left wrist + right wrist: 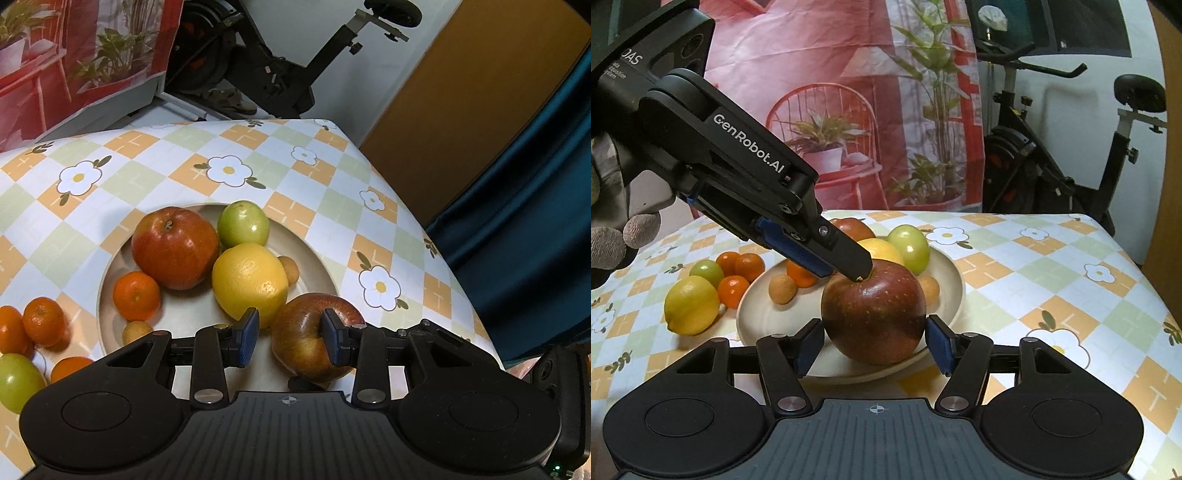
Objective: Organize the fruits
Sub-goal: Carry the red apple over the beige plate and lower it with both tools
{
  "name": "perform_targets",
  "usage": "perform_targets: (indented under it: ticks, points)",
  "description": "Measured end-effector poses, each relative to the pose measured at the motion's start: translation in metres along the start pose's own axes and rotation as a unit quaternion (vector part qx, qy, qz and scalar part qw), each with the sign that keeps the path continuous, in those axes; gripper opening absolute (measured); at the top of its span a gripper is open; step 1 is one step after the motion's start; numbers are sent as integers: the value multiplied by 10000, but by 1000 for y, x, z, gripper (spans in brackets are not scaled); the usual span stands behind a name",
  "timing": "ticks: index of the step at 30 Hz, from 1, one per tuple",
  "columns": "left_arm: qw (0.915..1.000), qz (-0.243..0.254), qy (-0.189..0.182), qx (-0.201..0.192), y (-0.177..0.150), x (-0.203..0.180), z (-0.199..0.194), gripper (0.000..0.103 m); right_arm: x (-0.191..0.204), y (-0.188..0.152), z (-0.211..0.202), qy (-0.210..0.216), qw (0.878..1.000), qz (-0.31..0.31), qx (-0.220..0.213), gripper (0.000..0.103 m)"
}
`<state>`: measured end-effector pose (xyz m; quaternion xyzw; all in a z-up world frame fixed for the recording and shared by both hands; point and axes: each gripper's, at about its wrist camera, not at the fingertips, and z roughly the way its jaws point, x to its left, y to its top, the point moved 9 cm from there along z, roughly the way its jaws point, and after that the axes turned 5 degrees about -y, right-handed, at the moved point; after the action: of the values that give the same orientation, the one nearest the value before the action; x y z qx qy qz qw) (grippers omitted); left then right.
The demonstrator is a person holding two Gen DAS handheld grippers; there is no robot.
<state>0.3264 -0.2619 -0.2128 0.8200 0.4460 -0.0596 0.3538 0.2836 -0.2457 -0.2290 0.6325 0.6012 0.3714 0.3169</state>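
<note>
Two red apples here: one deep in the beige plate [110,273], the other apple [873,310] at its near rim. The plate also holds a lemon [249,282], a green fruit [243,223], a mandarin [136,295] and two small tan fruits. Off the plate, at its left side: a second lemon [691,304], another green fruit, three mandarins. The right gripper [875,345] brackets the near apple, pads just clear of its skin. The left gripper [290,338], jaws narrowly parted and empty, rests one finger in the stem hollow. The tablecloth's right side lies bare to the edge.
</note>
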Motion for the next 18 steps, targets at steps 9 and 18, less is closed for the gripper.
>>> perform_targets:
  ticks: [9, 18]
  points:
    - [10000, -43, 45, 0, -5, 4, -2, 38, 7, -3, -1, 14, 9998, -201, -31, 61]
    - [9998, -123, 153, 72, -12, 13, -2, 38, 11, -4, -1, 173, 9994, -310, -4, 62]
